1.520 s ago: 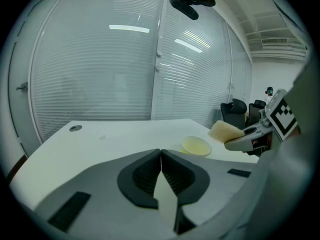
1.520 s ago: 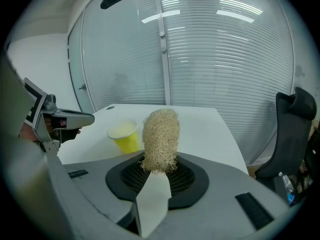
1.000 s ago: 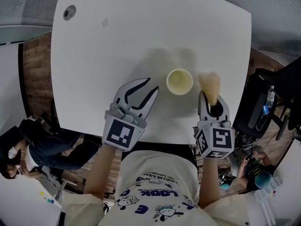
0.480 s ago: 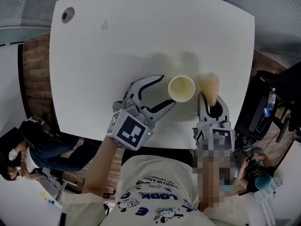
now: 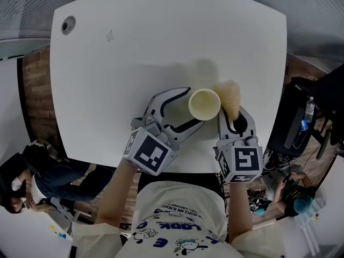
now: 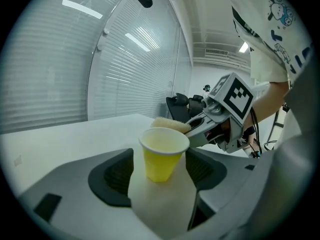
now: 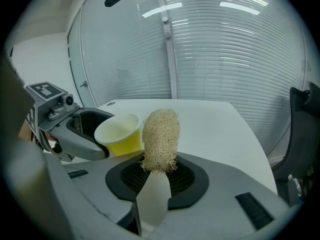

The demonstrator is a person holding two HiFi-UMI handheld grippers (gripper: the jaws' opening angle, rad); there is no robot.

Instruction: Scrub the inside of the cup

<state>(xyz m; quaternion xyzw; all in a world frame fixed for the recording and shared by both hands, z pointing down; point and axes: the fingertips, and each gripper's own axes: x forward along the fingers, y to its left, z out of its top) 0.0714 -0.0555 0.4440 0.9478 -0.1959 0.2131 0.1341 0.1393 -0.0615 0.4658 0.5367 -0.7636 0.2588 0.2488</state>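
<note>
Noted left gripper (image 5: pixel 195 106) with jaws spread wide, just done opening, straddling the yellow cup (image 5: pixel 205 104); pads either side of it, not pressing. Saw cup upright on the white table (image 5: pixel 134 47), near the front edge, mouth up, nothing visible inside. Found right gripper (image 7: pixel 159 176) clamped on a loofah scrubber (image 7: pixel 161 136), fibrous end standing up beyond the jaws, just beside the cup's rim on its right, not yet inside. Could not tell whether scrubber touched the rim. Judged step in hand as securing the cup: bracketed, not gripped. Reckoned next move called for closing the left jaws gently on the thin wall, enough to steady and not to crush, then tipping the scrubber over the rim and down into the cup. Flagged risk of the light cup sliding or toppling if scrubbed unheld.
</note>
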